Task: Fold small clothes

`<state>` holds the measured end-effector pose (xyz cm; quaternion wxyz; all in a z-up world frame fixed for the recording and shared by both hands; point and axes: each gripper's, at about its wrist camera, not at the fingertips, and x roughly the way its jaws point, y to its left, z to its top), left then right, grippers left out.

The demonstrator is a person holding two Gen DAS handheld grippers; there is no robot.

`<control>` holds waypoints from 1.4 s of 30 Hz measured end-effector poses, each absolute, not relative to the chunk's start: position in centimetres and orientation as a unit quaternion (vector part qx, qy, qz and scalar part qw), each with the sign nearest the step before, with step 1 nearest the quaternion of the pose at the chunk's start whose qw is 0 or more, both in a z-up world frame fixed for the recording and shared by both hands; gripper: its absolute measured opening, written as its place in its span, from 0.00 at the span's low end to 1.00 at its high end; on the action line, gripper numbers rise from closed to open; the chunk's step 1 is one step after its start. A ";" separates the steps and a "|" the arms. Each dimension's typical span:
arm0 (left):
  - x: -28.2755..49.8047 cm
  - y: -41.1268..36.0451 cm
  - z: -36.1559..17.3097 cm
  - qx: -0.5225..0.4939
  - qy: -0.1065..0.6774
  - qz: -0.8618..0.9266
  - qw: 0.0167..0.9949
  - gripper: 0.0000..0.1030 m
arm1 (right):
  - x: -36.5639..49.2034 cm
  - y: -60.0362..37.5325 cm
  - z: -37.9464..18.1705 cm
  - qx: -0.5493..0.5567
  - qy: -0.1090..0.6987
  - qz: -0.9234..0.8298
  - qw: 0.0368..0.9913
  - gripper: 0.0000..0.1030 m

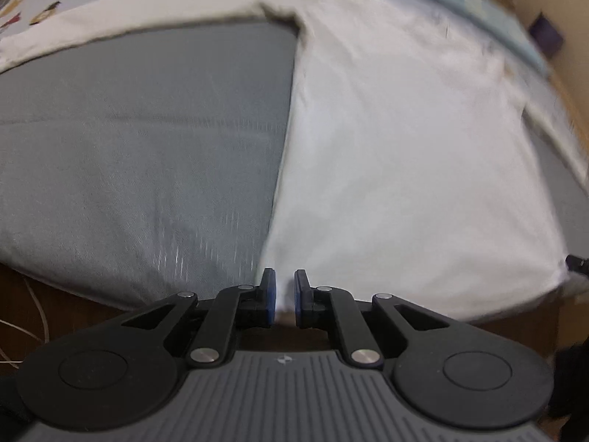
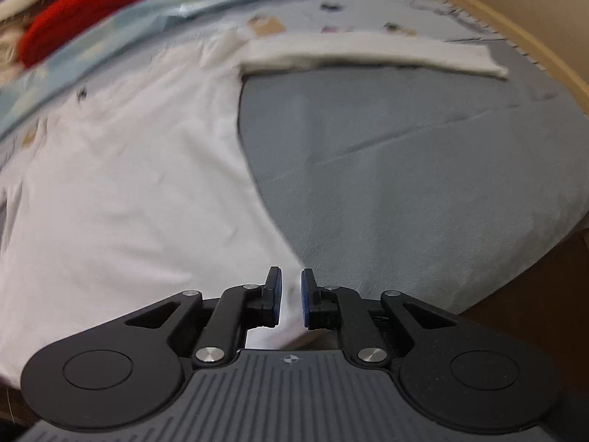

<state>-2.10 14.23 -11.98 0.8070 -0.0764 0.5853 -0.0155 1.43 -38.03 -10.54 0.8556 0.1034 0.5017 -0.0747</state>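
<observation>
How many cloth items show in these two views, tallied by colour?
White garment, its sleeve stretched out sideways: 1
Red cloth, at the back: 1
Grey sheet underneath: 1
Light blue patterned cloth behind: 1
Total: 4

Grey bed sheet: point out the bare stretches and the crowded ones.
Bare grey bed sheet lies between the white cotton shirt's side edge, its outstretched sleeve and the mattress's near edge. Crowded: the far side, with a red garment piled there.
</observation>
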 end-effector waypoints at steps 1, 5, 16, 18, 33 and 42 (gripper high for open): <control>-2.1 14.0 -12.7 -0.062 0.601 -0.015 0.797 0.09 | 1.4 -37.9 -11.4 0.092 0.525 -0.077 0.842 0.11; -2.4 13.0 -11.6 -0.039 0.583 -0.013 0.812 0.09 | 0.6 -38.1 -11.5 0.075 0.529 -0.108 0.838 0.10; -2.4 13.5 -11.2 -0.043 0.568 -0.009 0.822 0.17 | 0.2 -39.1 -8.5 0.085 0.484 -0.135 0.860 0.23; -2.2 13.7 -10.6 -0.048 0.557 -0.005 0.829 0.23 | 0.7 -39.3 -6.2 0.091 0.438 -0.128 0.885 0.27; 0.1 13.9 -9.1 -0.074 0.517 0.033 0.852 0.23 | 5.9 -36.0 0.4 0.091 0.325 -0.030 0.941 0.51; 8.7 19.5 -1.3 -0.111 0.390 0.073 0.911 0.08 | 7.5 -31.4 1.0 0.077 0.340 0.007 0.937 0.24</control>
